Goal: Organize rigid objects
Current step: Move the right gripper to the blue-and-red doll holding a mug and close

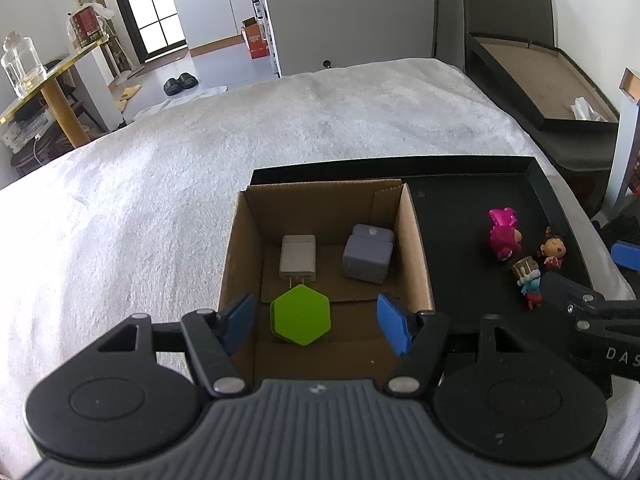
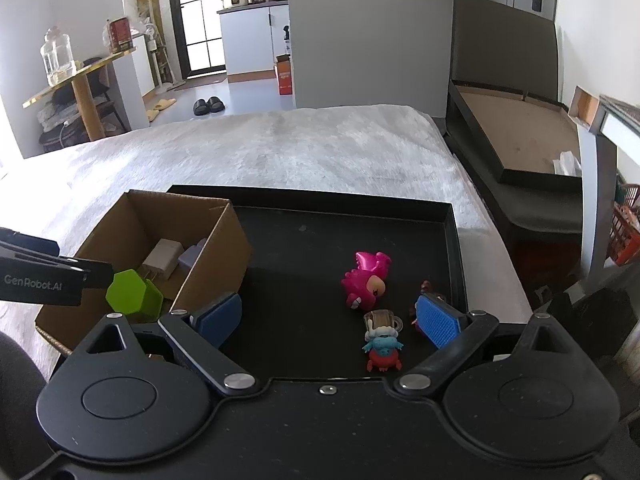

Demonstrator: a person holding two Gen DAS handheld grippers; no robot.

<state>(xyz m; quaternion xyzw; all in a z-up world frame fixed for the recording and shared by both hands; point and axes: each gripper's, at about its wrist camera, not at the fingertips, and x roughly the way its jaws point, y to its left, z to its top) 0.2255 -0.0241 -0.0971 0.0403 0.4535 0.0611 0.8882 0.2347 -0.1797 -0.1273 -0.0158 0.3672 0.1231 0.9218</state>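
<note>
A cardboard box (image 1: 416, 248) (image 2: 224, 236) sits in the left part of a black tray (image 1: 452, 208) (image 2: 320, 248). In it lie a green hexagonal block (image 1: 301, 315) (image 2: 130, 292), a white charger (image 1: 298, 257) (image 2: 162, 258) and a grey-blue cube (image 1: 368, 253) (image 2: 191, 255). My left gripper (image 1: 316, 324) is open above the box, its pads on either side of the green block and apart from it. On the tray lie a pink figurine (image 1: 505, 234) (image 2: 366, 278), a small doll (image 1: 553, 249) and a blue-red figurine (image 1: 529, 282) (image 2: 383, 342). My right gripper (image 2: 328, 320) is open above them.
The tray rests on a white fluffy blanket (image 1: 200, 168) (image 2: 280, 148). A dark sofa with a board (image 1: 548, 88) (image 2: 520, 136) stands to the right. A gold-edged table with a glass jar (image 1: 20, 68) (image 2: 58, 60) stands far left.
</note>
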